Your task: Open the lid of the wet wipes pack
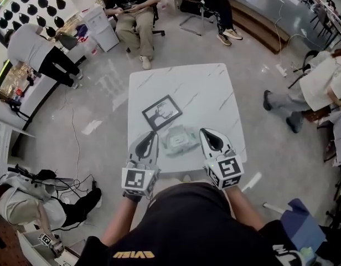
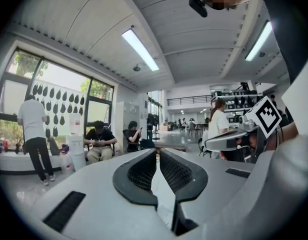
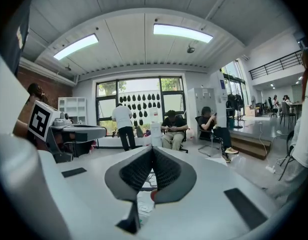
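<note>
The wet wipes pack [image 1: 177, 139] is pale green and white and lies flat near the front edge of the white marble table [image 1: 206, 90]. From here I cannot tell how its lid stands. My left gripper [image 1: 153, 136] hangs just left of the pack and my right gripper [image 1: 207, 132] just right of it, both lifted off the table. Neither touches the pack. In the left gripper view the left gripper [image 2: 156, 155] has its jaws shut on nothing. The right gripper [image 3: 152, 151] is likewise shut and empty. A little of the pack [image 3: 143, 200] shows below its jaws.
A dark framed picture [image 1: 162, 112] lies on the table just behind the pack. Seated people [image 1: 134, 15] and chairs stand beyond the far edge, and another person [image 1: 317, 85] sits to the right. Cables and bags [image 1: 43, 195] lie on the floor at left.
</note>
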{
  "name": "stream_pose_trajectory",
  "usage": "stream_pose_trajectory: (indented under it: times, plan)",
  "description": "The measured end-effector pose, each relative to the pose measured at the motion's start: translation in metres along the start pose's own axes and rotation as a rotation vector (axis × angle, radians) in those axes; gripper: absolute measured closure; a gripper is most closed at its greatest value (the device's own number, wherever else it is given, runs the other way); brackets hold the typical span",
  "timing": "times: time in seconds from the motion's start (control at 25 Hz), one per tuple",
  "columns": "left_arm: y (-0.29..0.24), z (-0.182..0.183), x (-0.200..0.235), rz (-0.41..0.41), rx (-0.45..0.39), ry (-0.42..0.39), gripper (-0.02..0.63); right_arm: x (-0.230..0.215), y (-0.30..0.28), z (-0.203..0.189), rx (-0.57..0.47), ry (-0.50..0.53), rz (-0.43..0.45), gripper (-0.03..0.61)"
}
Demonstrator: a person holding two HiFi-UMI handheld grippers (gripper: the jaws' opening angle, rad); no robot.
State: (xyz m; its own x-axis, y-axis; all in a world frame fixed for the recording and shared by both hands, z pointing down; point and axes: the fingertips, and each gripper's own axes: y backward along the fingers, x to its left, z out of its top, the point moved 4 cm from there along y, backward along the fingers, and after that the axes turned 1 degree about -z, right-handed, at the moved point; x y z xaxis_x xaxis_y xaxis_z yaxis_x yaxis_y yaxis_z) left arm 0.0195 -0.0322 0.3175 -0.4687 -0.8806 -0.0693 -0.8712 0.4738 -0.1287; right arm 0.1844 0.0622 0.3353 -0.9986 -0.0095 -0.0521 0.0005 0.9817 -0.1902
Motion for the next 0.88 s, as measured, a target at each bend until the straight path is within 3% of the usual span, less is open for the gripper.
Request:
stream_pose_trajectory:
  times: [0.28, 0.6, 0.88]
  plan:
    - [0.0, 0.013, 0.001, 0.0, -0.049, 0.002, 0.577, -0.005, 0.007, 0.015, -0.03, 0.025, -0.015, 0.577]
    - [0.006, 0.021, 0.011, 0.012, -0.051, -0.007, 0.577, -0.006, 0.013, 0.039, -0.081, 0.044, -0.026, 0.577]
    - [0.012, 0.017, 0.003, 0.018, -0.036, -0.001, 0.577, -0.002, 0.021, 0.037, -0.08, 0.042, -0.025, 0.577]
